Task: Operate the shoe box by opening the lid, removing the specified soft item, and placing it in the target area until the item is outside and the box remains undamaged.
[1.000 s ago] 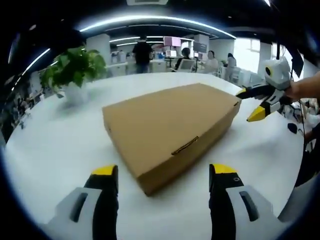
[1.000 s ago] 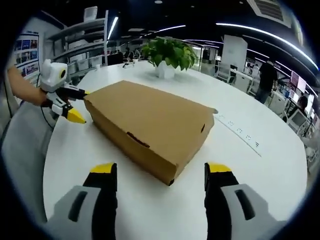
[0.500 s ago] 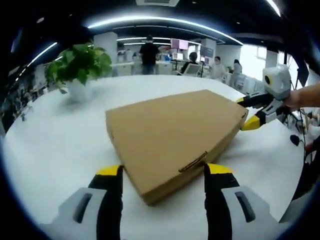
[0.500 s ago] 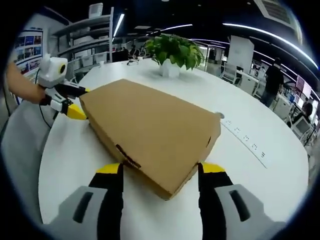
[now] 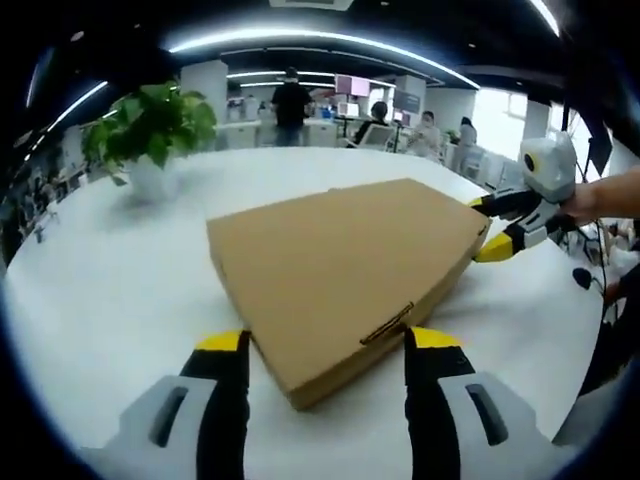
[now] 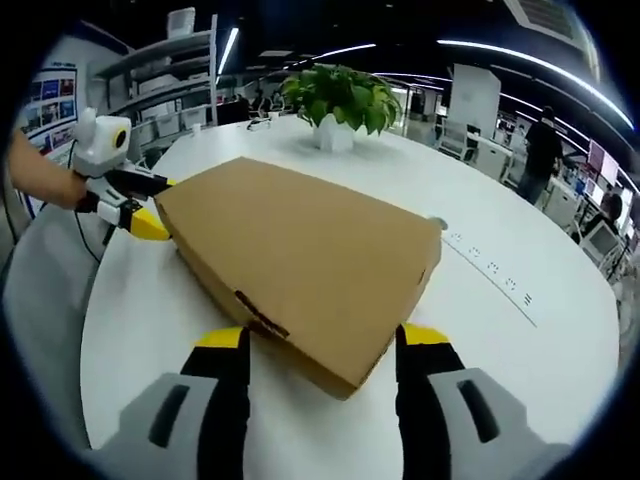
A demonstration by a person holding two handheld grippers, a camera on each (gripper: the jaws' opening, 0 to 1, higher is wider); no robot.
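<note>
Round white table [image 5: 90, 290] under me, potted green plant [image 5: 150, 135] in a white pot at upper left of my left gripper view, people at desks with monitors [image 5: 345, 95] behind, shelving [image 6: 165, 85] at upper left of my right gripper view

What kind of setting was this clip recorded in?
Likely an open-plan office: a large round white table holding a closed brown cardboard shoe box and a potted green plant, with desks with monitors behind.

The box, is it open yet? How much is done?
Not yet. The box lies shut on the table, lid flat. In hand: the left gripper and right gripper each stand open astride a box corner. Left: lifting the lid, taking the soft thing out and setting it down.
</note>
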